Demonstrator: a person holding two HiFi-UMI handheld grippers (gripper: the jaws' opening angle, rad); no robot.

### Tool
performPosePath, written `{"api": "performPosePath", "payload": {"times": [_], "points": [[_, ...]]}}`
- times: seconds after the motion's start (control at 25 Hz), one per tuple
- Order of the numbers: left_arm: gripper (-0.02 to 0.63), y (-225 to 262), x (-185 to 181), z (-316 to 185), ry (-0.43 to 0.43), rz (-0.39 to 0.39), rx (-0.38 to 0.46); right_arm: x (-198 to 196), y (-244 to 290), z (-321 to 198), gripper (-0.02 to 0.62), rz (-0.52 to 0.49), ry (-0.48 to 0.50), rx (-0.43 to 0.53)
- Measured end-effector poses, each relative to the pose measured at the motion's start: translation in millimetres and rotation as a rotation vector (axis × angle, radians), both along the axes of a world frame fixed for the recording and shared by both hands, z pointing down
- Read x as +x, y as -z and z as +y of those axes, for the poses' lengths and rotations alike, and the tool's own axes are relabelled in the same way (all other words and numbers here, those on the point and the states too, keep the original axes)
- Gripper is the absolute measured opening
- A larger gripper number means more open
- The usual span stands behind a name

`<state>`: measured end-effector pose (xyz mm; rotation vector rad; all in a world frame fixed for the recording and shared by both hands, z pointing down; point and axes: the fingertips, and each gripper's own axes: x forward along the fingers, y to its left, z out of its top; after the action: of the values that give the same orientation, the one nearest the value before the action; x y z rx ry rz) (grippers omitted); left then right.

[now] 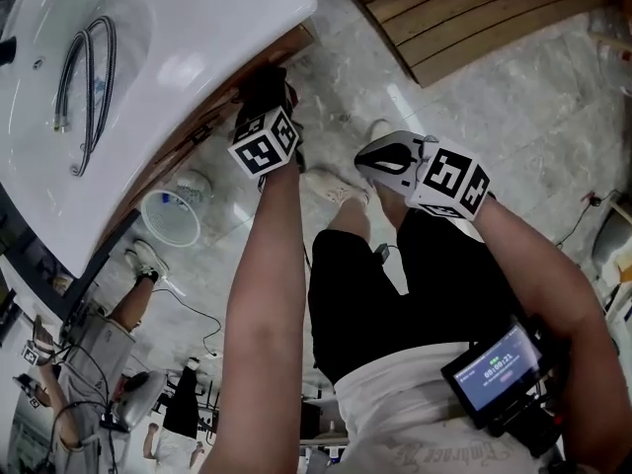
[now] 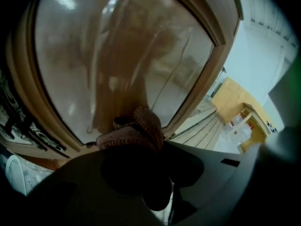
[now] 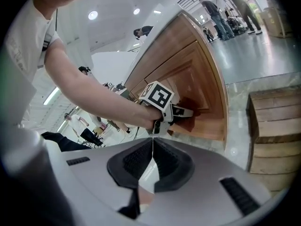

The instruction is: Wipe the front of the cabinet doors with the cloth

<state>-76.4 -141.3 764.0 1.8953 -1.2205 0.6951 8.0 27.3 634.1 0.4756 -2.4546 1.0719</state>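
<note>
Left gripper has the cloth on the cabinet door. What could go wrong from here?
1. The cloth is only a small bunch at the tips of the left gripper. If it slips, the hard fingers may scrape the glossy cabinet door.
2. In the head view the basin rim overhangs that gripper closely. An upward stroke could knock its marker cube against the rim.

Bright overhead glare, fisheye-warped edges

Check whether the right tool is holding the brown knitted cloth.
No: the right tool has its jaws shut together on nothing, while the brown knitted cloth sits in the left tool at the wooden cabinet door.
</note>
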Motion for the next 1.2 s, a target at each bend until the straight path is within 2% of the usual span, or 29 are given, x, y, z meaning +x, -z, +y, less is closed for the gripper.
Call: {"api": "performPosePath", "payload": {"times": [0.24, 0.48, 0.64, 0.96, 1.2], "points": [[0.118, -19, -55, 15, 0.142, -0.035, -0.062, 0, -1, 0, 0.014, 0.007, 0.000, -0.001], [0.118, -33, -105, 35, 0.186, -0.106, -0.099, 4, -2, -1, 0.014, 0.010, -0.019, 0.003], [0.118, -42, -121, 43, 0.216, -0.125, -0.129, 8, -2, -2, 0.014, 0.010, -0.037, 0.006], [0.118, -51, -91, 32, 0.131, -0.085, -0.129, 19, -4, -3, 0.014, 0.016, -0.083, 0.009], [0.118, -54, -38, 10, -0.017, -0.063, -0.110, 33, -4, -13, 0.014, 0.021, -0.154, 0.019]]}}
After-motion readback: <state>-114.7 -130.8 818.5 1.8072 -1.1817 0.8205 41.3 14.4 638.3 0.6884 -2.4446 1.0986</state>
